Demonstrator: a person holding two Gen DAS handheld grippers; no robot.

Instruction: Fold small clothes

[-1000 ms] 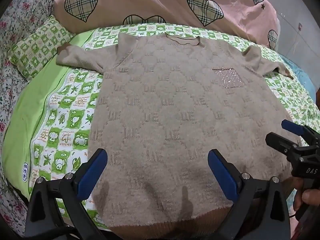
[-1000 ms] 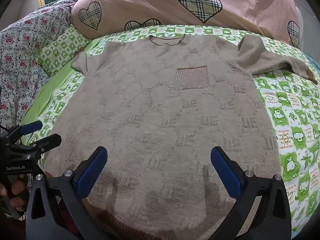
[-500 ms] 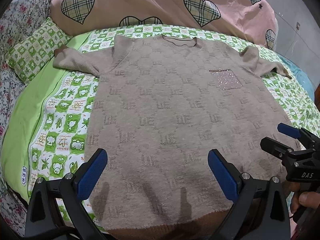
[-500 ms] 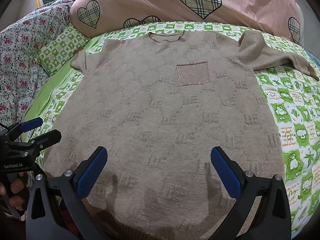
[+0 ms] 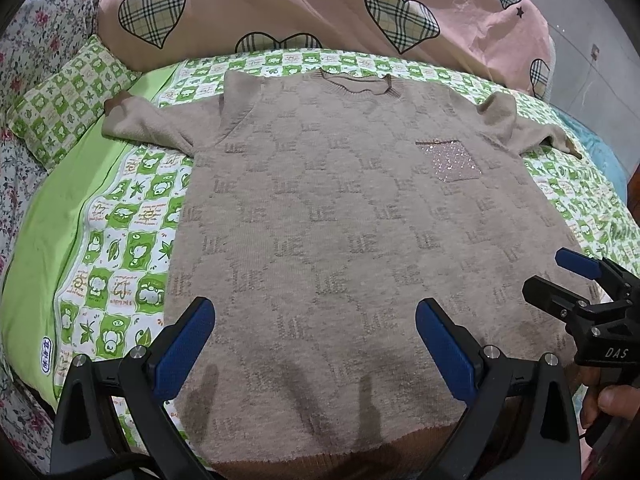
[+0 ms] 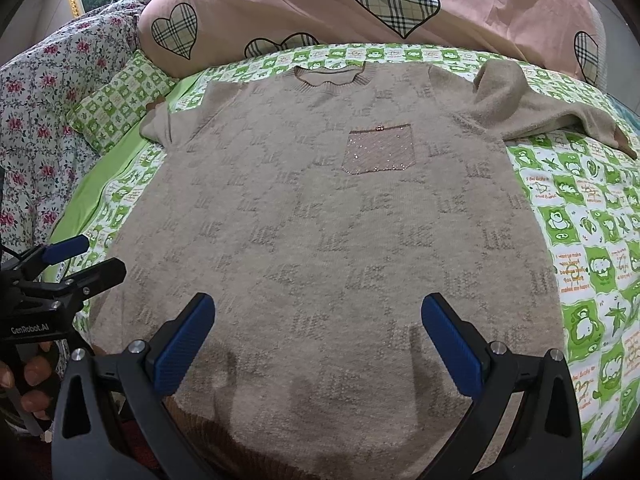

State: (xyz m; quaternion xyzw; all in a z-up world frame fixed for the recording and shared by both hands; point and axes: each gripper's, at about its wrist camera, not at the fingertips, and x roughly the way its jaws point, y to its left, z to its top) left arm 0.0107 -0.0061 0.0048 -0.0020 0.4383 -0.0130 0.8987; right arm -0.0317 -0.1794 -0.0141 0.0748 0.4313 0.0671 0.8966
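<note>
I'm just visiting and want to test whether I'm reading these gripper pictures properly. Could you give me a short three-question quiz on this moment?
1. True or false: the beige sweater lies front up and spread flat on the green checked sheet.
2. Which is holding cloth: A) the left gripper, B) the right gripper, C) neither?
3. Fill in: the sparkly pocket sits below the ____.

Key: 1 true. 2 C, both stand open above the hem end. 3 neckline.
</note>
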